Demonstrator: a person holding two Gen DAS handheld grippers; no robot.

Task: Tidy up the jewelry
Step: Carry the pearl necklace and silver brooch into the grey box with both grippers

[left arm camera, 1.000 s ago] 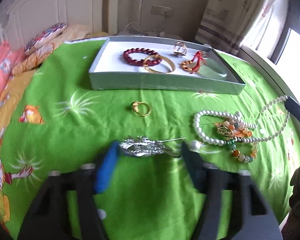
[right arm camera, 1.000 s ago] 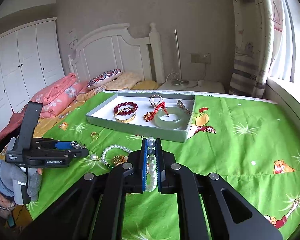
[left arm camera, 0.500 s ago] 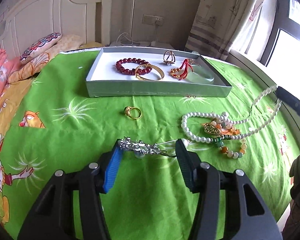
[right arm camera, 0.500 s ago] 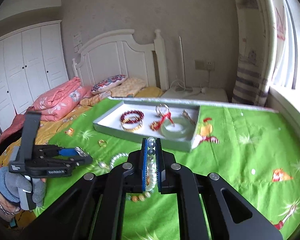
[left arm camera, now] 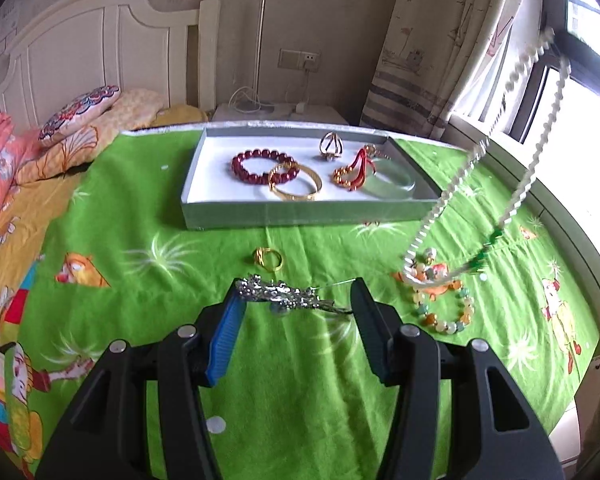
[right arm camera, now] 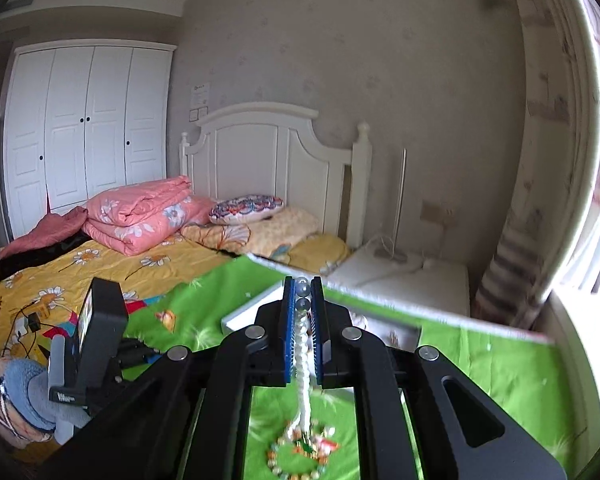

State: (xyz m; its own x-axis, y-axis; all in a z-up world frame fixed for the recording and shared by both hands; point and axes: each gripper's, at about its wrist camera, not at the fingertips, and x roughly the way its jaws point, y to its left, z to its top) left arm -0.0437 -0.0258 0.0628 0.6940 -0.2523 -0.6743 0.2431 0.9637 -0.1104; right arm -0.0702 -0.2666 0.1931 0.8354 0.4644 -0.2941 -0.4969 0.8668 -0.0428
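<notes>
My right gripper (right arm camera: 301, 312) had gone up high since a second ago, and the pearl necklace (left arm camera: 452, 188) had come up with it. Before, the pearls lay on the green blanket (left arm camera: 300, 392) in front of the gray tray (left arm camera: 308, 212); now they hung in a long loop to the right of the tray, still touching the bead bracelet (left arm camera: 444, 308) below. So I thought the necklace was almost free and could go over to the tray next. The right claw was squeezed tight on the pearls and pointed out across the room. My left gripper (left arm camera: 296, 308) stayed low, in front of the tray, with its claw wide open around the silver hairpin (left arm camera: 284, 296). The gold ring (left arm camera: 268, 258) lay between the hairpin and the tray.
</notes>
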